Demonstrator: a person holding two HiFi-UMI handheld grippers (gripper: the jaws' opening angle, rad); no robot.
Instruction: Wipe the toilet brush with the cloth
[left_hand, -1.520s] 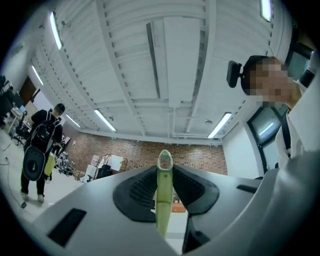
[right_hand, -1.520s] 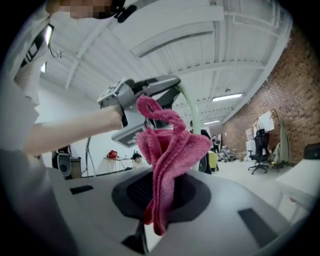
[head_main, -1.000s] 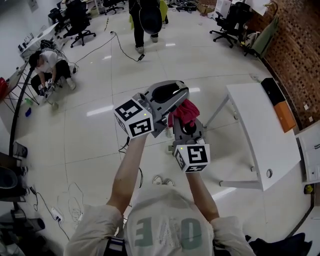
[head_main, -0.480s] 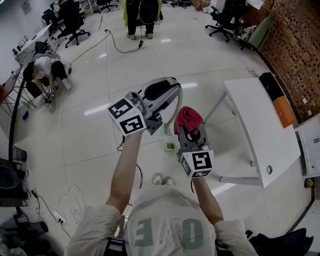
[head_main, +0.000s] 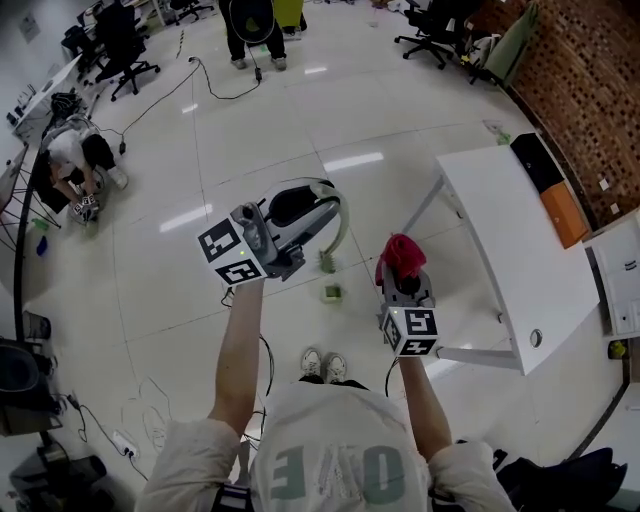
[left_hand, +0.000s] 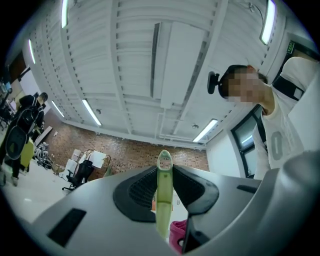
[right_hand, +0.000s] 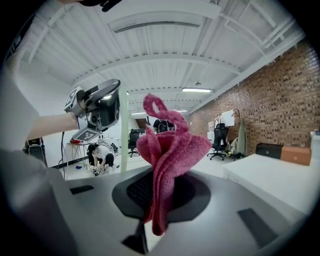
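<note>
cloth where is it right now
The cloth is clamped in the right gripper, right of centre in the head view, between the toilet brush held by the left gripper and the white table.

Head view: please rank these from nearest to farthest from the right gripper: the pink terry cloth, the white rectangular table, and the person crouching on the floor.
1. Pink terry cloth: clamped in the jaws of the right gripper.
2. White rectangular table: just to its right.
3. Crouching person: far across the floor, upper left.
</note>
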